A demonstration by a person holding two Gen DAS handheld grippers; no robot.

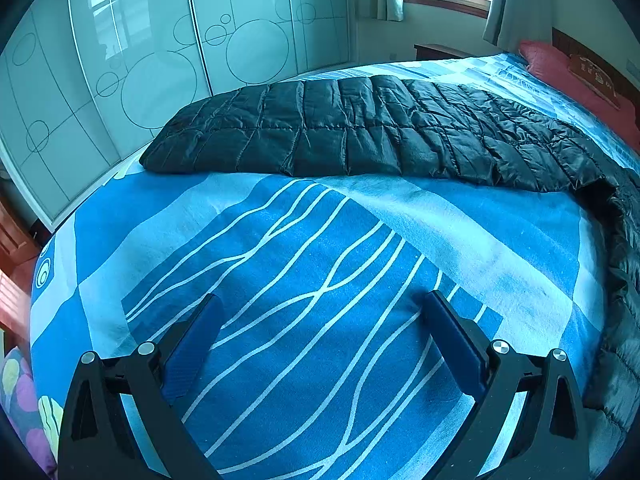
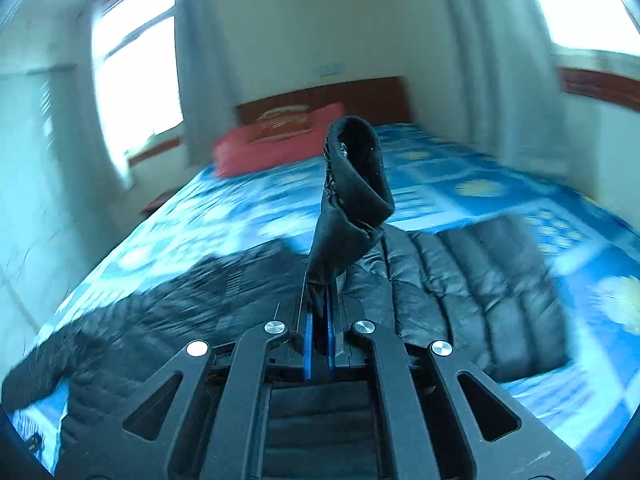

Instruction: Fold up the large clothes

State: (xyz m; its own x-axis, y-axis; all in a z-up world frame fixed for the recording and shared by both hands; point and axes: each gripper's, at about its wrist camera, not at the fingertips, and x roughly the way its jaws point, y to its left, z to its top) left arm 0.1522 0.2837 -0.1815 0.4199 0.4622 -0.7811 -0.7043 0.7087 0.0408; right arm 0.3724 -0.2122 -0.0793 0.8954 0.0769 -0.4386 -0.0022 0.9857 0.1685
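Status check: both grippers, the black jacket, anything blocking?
Left gripper open, empty above the blue bedspread. Right gripper shut on sleeve cuff, lifted. Black puffer jacket spread flat on bed. No obstruction seen.

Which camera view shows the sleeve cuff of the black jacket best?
The right wrist view. There the sleeve cuff stands up close to the lens, pinched in the shut right gripper, with its open end visible. The left wrist view shows only the black jacket lying on the bed; no cuff can be told there.
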